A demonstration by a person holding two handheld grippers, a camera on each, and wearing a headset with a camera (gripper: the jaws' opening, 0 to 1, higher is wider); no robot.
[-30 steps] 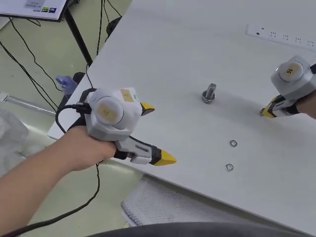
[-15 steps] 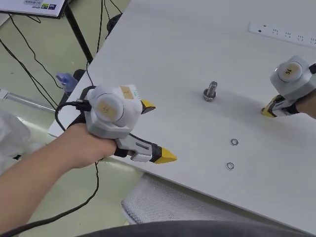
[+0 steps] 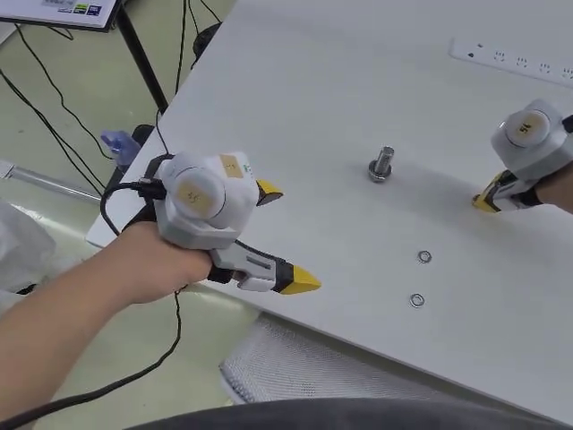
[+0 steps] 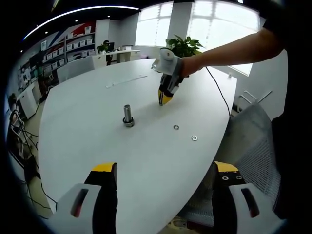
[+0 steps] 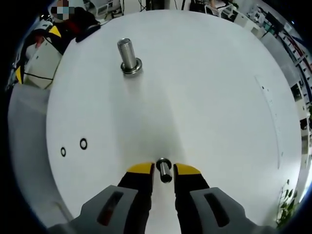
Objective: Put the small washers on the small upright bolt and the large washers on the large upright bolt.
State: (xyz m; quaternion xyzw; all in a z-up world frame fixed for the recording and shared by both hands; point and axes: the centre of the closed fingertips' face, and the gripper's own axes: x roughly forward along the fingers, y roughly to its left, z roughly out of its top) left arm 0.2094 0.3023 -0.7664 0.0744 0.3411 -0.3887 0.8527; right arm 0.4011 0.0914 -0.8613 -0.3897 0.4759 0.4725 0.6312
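Looks like the small bolt (image 5: 164, 172) is clamped upright by the right tongs (image 5: 164, 168), probably to be steadied, while the left tongs (image 4: 165, 167) are held wide apart, ready for the small washers (image 5: 83, 144) left loose on the table (image 5: 219, 97).

- Large bolt (image 3: 382, 165): silver, standing upright mid-table, ring round its base.
- Small bolt (image 5: 164, 170): upright too, clasped by the right gripper (image 5: 164, 168).
- First small washer (image 3: 424, 257) lies flat; second small washer (image 3: 417, 300) is near it.
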